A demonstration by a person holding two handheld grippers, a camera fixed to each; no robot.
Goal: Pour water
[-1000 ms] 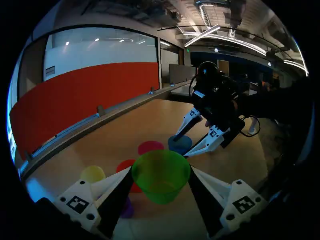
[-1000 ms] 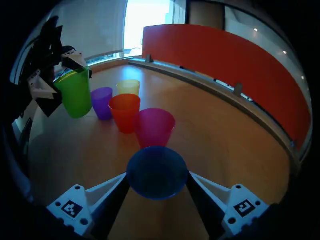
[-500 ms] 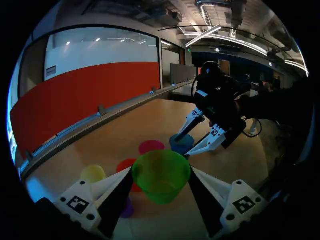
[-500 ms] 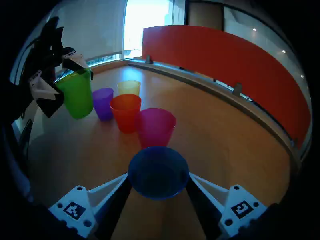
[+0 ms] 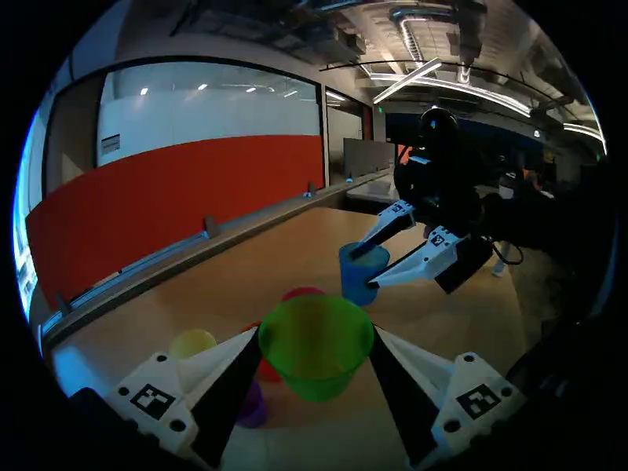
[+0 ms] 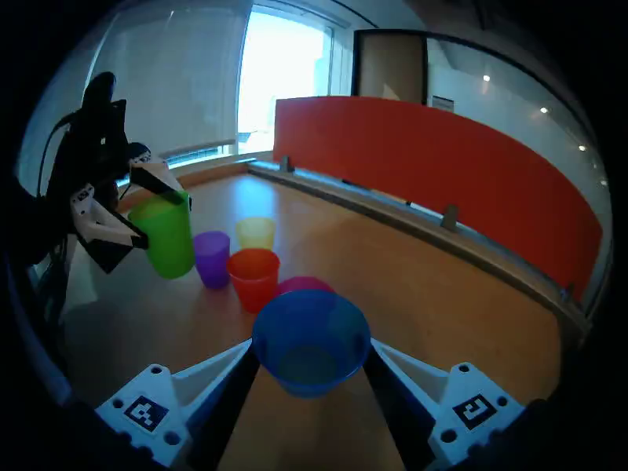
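A green cup (image 5: 315, 349) sits upright between the fingers of my left gripper (image 5: 314, 337), which is shut on it. My right gripper (image 6: 310, 345) is shut on a blue cup (image 6: 310, 337), held upright above the table. In the left gripper view the right gripper (image 5: 359, 268) holds the blue cup (image 5: 361, 275) in the air beyond the green one. In the right gripper view the left gripper (image 6: 161, 224) carries the green cup (image 6: 166, 235) at the left. I cannot tell whether either cup holds water.
A purple cup (image 6: 212, 257), a yellow cup (image 6: 255, 232), a red cup (image 6: 253, 279) and a magenta cup (image 6: 302, 284) stand in a cluster on the wooden table (image 6: 439, 314). A red wall panel (image 6: 439, 165) runs behind the table's far edge. A person's dark sleeve (image 5: 542, 220) is behind the right gripper.
My right gripper has lifted the blue cup off the table, higher above the magenta cup. The left gripper with the green cup has risen slightly. The standing cups have not moved.
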